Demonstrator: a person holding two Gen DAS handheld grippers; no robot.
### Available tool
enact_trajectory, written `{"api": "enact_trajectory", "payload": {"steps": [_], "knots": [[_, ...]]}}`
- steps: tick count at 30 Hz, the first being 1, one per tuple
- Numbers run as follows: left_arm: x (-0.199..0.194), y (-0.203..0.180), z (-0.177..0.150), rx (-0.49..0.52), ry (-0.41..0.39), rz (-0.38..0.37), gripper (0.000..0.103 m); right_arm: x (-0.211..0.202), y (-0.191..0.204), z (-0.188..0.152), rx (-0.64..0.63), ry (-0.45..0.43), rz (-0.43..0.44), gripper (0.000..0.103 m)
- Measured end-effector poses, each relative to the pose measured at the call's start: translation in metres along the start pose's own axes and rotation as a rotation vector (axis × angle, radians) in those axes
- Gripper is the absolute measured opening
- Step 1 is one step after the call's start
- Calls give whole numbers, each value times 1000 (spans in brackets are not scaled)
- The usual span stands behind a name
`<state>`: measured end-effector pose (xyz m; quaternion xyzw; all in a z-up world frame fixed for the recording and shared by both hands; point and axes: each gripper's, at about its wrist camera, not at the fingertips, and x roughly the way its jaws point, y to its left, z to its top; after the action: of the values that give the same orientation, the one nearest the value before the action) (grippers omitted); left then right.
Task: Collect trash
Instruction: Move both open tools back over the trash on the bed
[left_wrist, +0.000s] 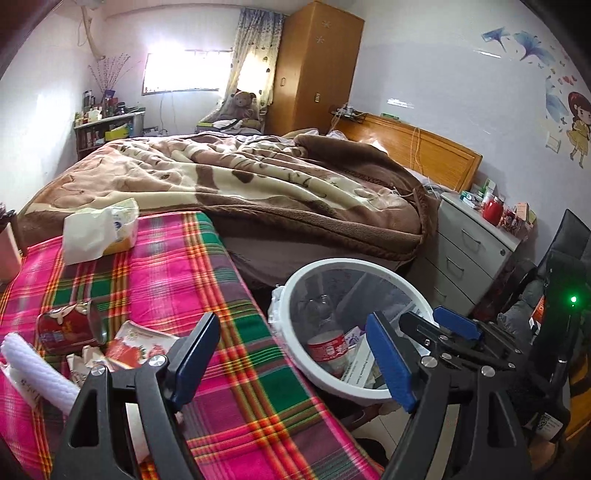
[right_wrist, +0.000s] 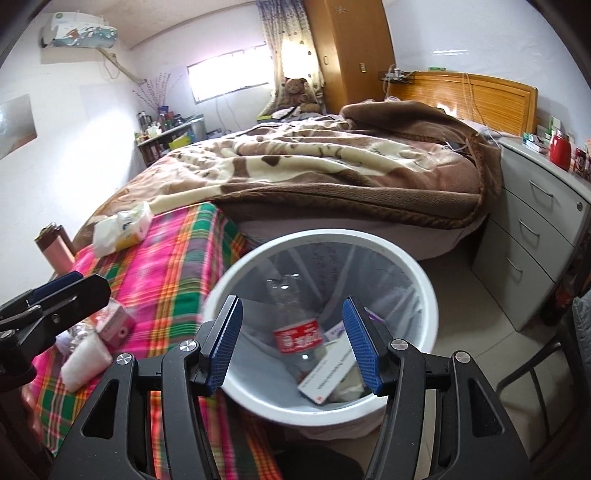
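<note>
The white bin (right_wrist: 413, 266), lined with a clear bag, served as the landmark; it stood on the floor just beside the edge of the plaid cloth (left_wrist: 207, 266) and in front of the bed with its brown blanket (left_wrist: 258, 173).

Inside the bin lay a clear plastic bottle (right_wrist: 297, 332) with a red label, tilted, neck toward the bed. Beside it, toward the near rim, lay a flat white carton (right_wrist: 328, 373) with a red corner mark, and some pale paper under that.

The right gripper (right_wrist: 293, 343) hung above the bin's mouth, its blue-padded fingers (right_wrist: 360, 347) apart with nothing clamped; the bottle showed between them only because it lay below in the bin.

The left gripper (left_wrist: 295, 362) sat off the bin's cloth side, over the cloth's edge. Its fingers (left_wrist: 391, 365) were spread wide and empty, one pad over the cloth, the other across the bin's near rim.

Trash not yet collected lay on the cloth, away from the bin: a red can (left_wrist: 70, 328) on its side, a red-and-white flattened carton (left_wrist: 140, 343) next to it, crumpled wrappers, and a white ribbed roll (left_wrist: 37, 365). Farther from the bin, near the blanket's edge, sat a tissue pack (left_wrist: 103, 229) with a tissue pulled up.

A grey drawer unit (right_wrist: 546, 206) stood on the bin's other side, a red jar (right_wrist: 559, 149) on top.
</note>
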<state>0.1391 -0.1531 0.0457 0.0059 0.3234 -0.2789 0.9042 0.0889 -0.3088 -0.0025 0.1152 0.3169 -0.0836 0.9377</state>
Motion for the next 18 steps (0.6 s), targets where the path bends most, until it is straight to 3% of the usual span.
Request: {"api": "enact_trajectory", "payload": {"steps": [18], "knots": [[-55,99,-32,-113,-62,196,83,12,78,-27,-95,73,178,59]]}}
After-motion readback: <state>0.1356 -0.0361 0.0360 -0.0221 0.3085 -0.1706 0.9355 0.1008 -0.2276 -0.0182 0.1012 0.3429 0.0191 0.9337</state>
